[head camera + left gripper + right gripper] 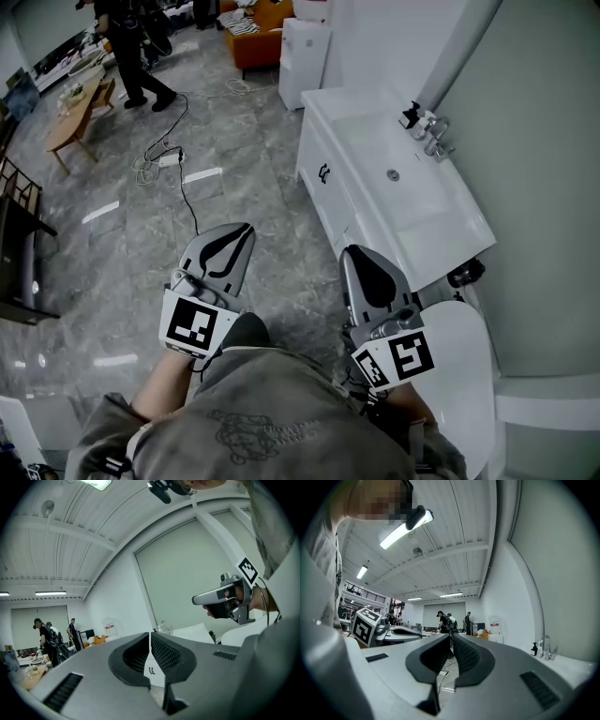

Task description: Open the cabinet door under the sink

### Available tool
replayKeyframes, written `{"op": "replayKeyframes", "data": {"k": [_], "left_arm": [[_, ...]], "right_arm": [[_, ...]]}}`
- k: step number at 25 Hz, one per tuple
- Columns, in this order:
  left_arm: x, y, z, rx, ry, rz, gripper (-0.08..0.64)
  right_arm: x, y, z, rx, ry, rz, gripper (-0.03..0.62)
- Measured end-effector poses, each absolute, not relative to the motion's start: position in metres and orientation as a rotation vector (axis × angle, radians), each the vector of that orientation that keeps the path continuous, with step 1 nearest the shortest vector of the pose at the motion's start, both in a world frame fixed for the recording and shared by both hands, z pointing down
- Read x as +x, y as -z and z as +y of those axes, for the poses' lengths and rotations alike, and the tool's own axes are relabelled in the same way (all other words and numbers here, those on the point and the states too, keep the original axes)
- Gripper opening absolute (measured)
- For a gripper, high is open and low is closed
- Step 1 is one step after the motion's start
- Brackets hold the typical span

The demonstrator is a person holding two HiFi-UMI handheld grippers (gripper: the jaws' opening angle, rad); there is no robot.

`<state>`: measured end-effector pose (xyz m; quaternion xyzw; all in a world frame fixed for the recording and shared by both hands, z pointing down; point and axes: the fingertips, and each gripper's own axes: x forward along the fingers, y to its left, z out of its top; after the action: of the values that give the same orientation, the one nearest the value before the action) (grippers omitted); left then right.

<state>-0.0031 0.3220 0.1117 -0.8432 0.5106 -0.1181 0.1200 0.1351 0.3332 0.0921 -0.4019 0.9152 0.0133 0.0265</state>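
Note:
The white sink cabinet stands against the right wall, its door front facing the open floor, with a small dark handle on it. Both grippers are held level above the floor, short of the cabinet. My left gripper is shut and holds nothing; in the left gripper view its jaws meet, and the handle shows beyond them. My right gripper hangs beside the cabinet's near corner, apart from it. Its jaws are shut and hold nothing.
A white toilet sits close at the lower right. A faucet stands at the basin's back. On the grey tile floor lie a cable and power strip. Farther off are a wooden table, an orange sofa and a person.

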Motion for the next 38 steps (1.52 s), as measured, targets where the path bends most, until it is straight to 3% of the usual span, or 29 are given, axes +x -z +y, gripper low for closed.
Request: {"op": "replayKeyframes", "data": {"k": [13, 38], "left_arm": [[0.005, -0.134, 0.249, -2.491, 0.359, 1.411, 0.026], [-0.098, -0.174, -0.050, -2.749, 0.436, 1.256, 0.026]], "right_arm": [[0.146, -0.123, 0.258, -1.356, -0.039, 2.822, 0.040], [0.023, -0.181, -0.030, -1.615, 0.217, 2.879, 0.040]]}}
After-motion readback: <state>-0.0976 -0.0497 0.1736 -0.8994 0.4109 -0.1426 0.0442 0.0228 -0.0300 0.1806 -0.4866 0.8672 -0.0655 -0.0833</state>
